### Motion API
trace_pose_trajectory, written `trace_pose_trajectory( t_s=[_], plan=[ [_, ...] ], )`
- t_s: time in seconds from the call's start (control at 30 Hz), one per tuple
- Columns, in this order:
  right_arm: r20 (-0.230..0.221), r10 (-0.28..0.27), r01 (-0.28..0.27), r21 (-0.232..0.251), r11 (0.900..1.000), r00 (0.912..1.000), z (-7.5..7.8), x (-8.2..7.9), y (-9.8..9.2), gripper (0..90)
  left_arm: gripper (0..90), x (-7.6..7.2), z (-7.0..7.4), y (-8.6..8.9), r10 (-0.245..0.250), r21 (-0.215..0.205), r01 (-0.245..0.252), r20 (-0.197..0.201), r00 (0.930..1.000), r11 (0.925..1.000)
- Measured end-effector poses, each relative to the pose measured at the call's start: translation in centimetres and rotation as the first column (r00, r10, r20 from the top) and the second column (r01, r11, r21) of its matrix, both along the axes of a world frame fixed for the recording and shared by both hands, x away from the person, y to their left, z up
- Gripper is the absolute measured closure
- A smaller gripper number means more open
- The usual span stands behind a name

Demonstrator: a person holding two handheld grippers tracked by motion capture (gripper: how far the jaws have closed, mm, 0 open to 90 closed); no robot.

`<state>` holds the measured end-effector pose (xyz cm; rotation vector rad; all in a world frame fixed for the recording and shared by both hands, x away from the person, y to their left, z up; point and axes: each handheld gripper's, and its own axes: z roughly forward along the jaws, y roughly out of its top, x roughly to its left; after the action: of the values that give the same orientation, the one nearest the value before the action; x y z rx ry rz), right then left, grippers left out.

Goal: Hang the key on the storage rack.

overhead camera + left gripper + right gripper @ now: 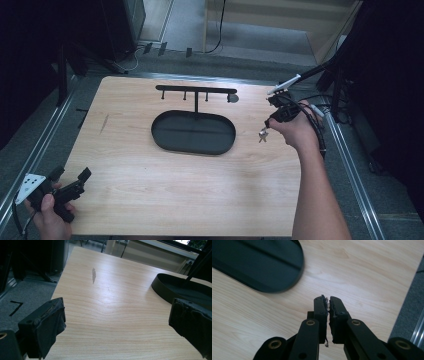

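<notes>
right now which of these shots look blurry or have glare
Left gripper view: soft glare on the table, near pads blurred. Right gripper view: tray out of focus, right gripper sharper. High view: dim, dark surroundings, no glare.

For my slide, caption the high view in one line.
Right gripper lifts keys beside black oval tray; left gripper rests open.

No readable text, label, brand, number or sign appears on anything here.
</notes>
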<state>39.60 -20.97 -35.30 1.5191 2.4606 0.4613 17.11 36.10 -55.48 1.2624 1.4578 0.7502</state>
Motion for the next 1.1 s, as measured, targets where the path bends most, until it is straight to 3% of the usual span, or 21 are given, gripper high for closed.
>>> trace_pose_trajectory(
  t_s=[0.53, 0.63, 1.1],
  plan=[
    [0.036, 0.087, -0.088, 0.018, 0.996, 0.9955, 4.8, 1.5, 7.0, 85.4, 0.7, 0.0, 0.0, -0.1, 0.001, 0.001, -0.001, 0.002, 1.0000, 1.0000],
    [0.036, 0.099, -0.101, 0.035, 0.994, 0.9944, 5.1, 1.7, 7.9, 85.4, 0.7, 0.0, 0.0, -0.1, 0.002, 0.001, -0.002, 0.002, 1.0000, 1.0000],
    [0.054, 0.118, -0.120, 0.029, 0.992, 0.9915, 5.2, 2.8, 10.8, 85.4, 0.7, 0.0, 0.0, 0.0, 0.001, 0.002, -0.001, 0.001, 1.0000, 1.0000]
  ],
)
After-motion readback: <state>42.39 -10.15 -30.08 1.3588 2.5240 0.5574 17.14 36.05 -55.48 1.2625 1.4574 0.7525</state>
